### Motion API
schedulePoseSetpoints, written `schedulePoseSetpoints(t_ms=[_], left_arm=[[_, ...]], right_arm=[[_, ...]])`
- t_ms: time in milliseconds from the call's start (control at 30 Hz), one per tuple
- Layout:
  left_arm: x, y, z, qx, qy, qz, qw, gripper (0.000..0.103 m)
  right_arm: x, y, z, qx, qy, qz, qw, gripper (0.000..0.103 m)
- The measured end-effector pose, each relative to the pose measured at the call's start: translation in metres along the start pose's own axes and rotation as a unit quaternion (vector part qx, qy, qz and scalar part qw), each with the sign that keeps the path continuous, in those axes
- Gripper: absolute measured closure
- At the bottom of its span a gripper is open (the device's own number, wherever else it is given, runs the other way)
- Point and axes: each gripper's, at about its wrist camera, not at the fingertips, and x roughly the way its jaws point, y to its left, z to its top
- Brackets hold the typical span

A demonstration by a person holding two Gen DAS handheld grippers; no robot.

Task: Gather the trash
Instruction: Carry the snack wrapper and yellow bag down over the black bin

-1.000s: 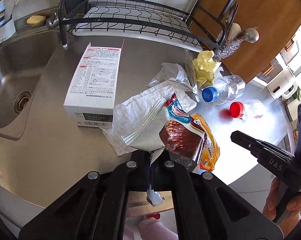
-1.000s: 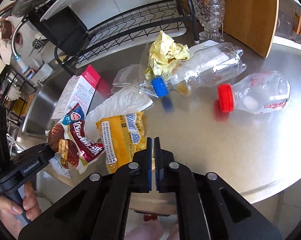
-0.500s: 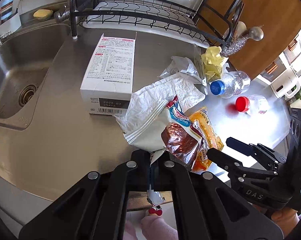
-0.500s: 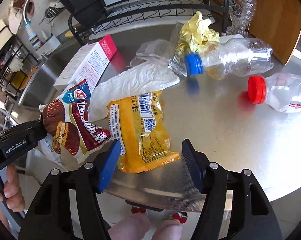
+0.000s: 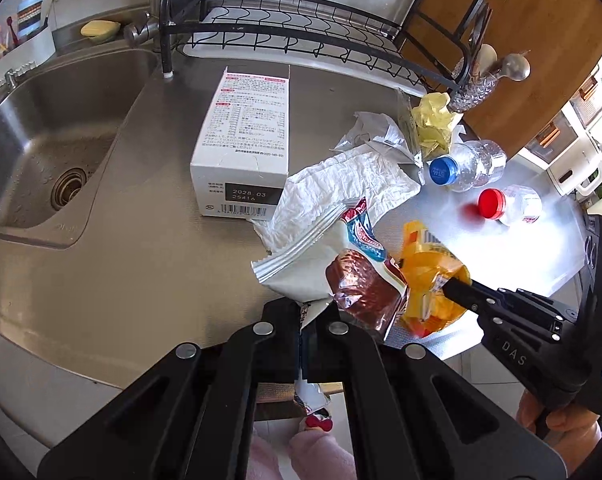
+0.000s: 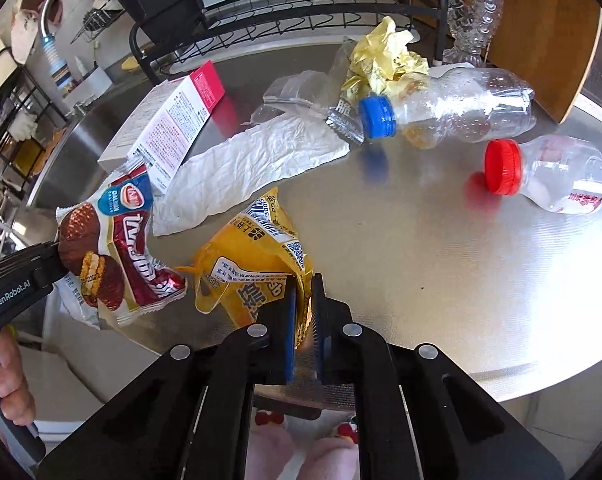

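Note:
My left gripper (image 5: 304,312) is shut on a white and red snack wrapper (image 5: 341,268), held at the counter's front edge; the wrapper also shows in the right wrist view (image 6: 113,256). My right gripper (image 6: 303,292) is shut on a crumpled yellow snack bag (image 6: 253,252), also visible in the left wrist view (image 5: 429,280). Loose trash lies on the counter: a white paper towel (image 6: 253,164), a white and red carton (image 5: 245,140), a blue-capped bottle (image 6: 441,112), a red-capped bottle (image 6: 549,172) and a yellow crumpled wrapper (image 6: 385,60).
A steel sink (image 5: 49,136) lies to the left. A black dish rack (image 5: 301,28) stands at the back. A glass vase (image 6: 469,20) and a wooden board (image 6: 541,32) stand at the back right. The counter edge runs close to both grippers.
My right gripper opened, moved onto the yellow bag and shut on it, crumpling and lifting its near end. My left gripper kept hold of the snack wrapper.

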Motion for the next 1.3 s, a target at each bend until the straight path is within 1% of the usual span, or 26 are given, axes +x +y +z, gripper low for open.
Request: schedulePoseSetpoints(t_ms=[100,167,267,367,500,667,767,867,967,1067,1167,1300], left_arm=[[-0.01,0.002,-0.004,0.004,-0.005,0.005,1.0,0.103],[-0.019,0.003,-0.009,0.012,-0.008,0.01,0.9998,0.103],[-0.033,0.003,-0.02,0.024,-0.009,0.025,0.9993,0.103],[-0.047,0.005,-0.036,0.03,-0.007,0.032,0.999,0.103],[-0.06,0.007,-0.063,0.038,0.002,0.035,0.9987,0.103],[-0.06,0.015,-0.102,0.041,0.03,0.033,0.9982,0.103],[-0.047,0.023,-0.125,0.036,0.057,0.031,0.9972,0.103],[-0.023,0.032,-0.148,0.029,0.093,0.034,0.9947,0.103],[0.006,0.04,-0.168,0.026,0.119,0.038,0.9918,0.103],[0.037,0.049,-0.185,0.018,0.143,0.038,0.9888,0.103],[0.072,0.06,-0.201,0.004,0.174,0.036,0.9841,0.103],[0.111,0.072,-0.217,-0.011,0.199,0.037,0.9793,0.103]], right_arm=[[-0.013,-0.007,0.0,0.011,-0.011,0.0,1.0,0.095],[-0.025,-0.007,-0.003,0.006,-0.02,0.0,1.0,0.095],[-0.042,-0.005,-0.013,-0.001,-0.026,0.003,1.0,0.095],[-0.058,-0.003,-0.029,-0.005,-0.027,0.011,1.0,0.095],[-0.069,0.003,-0.054,-0.008,-0.013,0.021,1.0,0.095],[-0.066,0.007,-0.088,-0.009,0.021,0.021,1.0,0.095],[-0.049,0.006,-0.109,-0.003,0.054,0.019,0.998,0.095],[-0.025,0.005,-0.129,0.002,0.089,0.012,0.996,0.095],[0.004,0.004,-0.15,0.011,0.119,0.001,0.993,0.095],[0.036,0.001,-0.168,0.032,0.136,-0.019,0.99,0.095],[0.067,-0.005,-0.183,0.067,0.145,-0.018,0.987,0.095],[0.109,-0.009,-0.202,0.102,0.17,-0.009,0.98,0.094]])
